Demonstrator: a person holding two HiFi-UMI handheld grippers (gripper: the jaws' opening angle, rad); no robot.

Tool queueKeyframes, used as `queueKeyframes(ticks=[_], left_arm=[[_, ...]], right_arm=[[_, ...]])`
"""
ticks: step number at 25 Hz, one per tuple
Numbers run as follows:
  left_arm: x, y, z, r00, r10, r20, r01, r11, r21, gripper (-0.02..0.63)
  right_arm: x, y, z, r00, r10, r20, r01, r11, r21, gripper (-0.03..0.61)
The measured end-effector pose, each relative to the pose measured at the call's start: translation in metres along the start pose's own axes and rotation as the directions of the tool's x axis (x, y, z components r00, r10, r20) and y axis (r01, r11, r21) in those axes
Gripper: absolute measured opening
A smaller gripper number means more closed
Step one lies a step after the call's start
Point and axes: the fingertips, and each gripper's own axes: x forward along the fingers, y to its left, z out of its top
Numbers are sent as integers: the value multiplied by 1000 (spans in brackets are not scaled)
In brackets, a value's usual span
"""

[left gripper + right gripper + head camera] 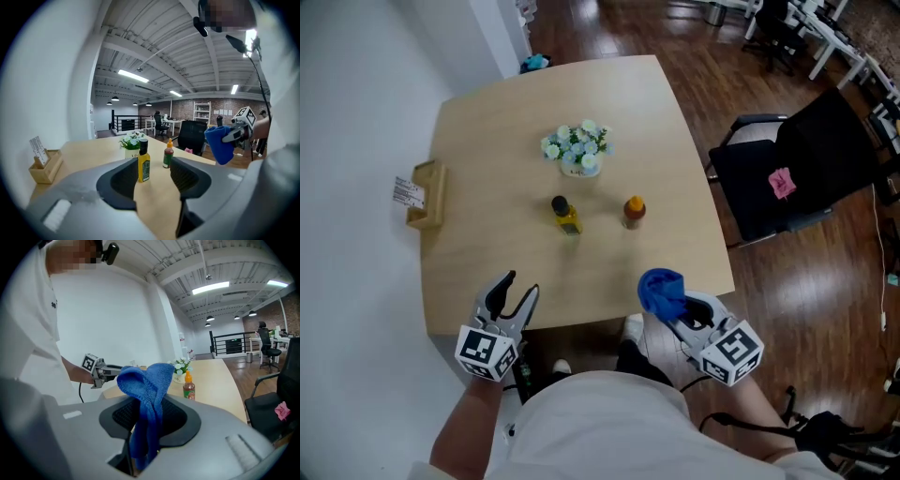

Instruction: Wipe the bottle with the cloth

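A yellow bottle [565,215] with a black cap stands mid-table; the left gripper view shows this bottle [143,161] far beyond the jaws. A red sauce bottle [634,210] with an orange cap stands to its right. My left gripper [516,292] hovers over the near table edge, open, with nothing between its jaws. My right gripper [675,305] is at the near right edge, shut on a blue cloth [663,290]. In the right gripper view the cloth [149,399] bunches up above the jaws and hides part of the table.
A white pot of flowers [579,150] stands behind the bottles. A wooden card holder [427,194] sits at the table's [487,141] left edge against the wall. A black chair [797,169] with a pink item stands to the right on the wood floor.
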Motion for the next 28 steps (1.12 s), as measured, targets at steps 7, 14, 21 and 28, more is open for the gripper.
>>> queueKeyframes(ticks=[7,14,21,28], left_arm=[[-99,-21,9,972,-199,129,197,980,30,186],[-185,-47,-15,923,-350,161,346,937,52,175],[-231,-40,-25,925,-334,181,337,941,16,169],[-262,-87,-20,902,-403,153,405,914,21,167]], right_arm=[[-1,107,-9,991,-128,22,128,992,-2,120],[-10,233,0,980,-189,56,188,982,23,120],[-17,289,-7,983,-177,38,178,984,-28,120],[-56,299,-6,979,-184,90,188,982,-34,121]])
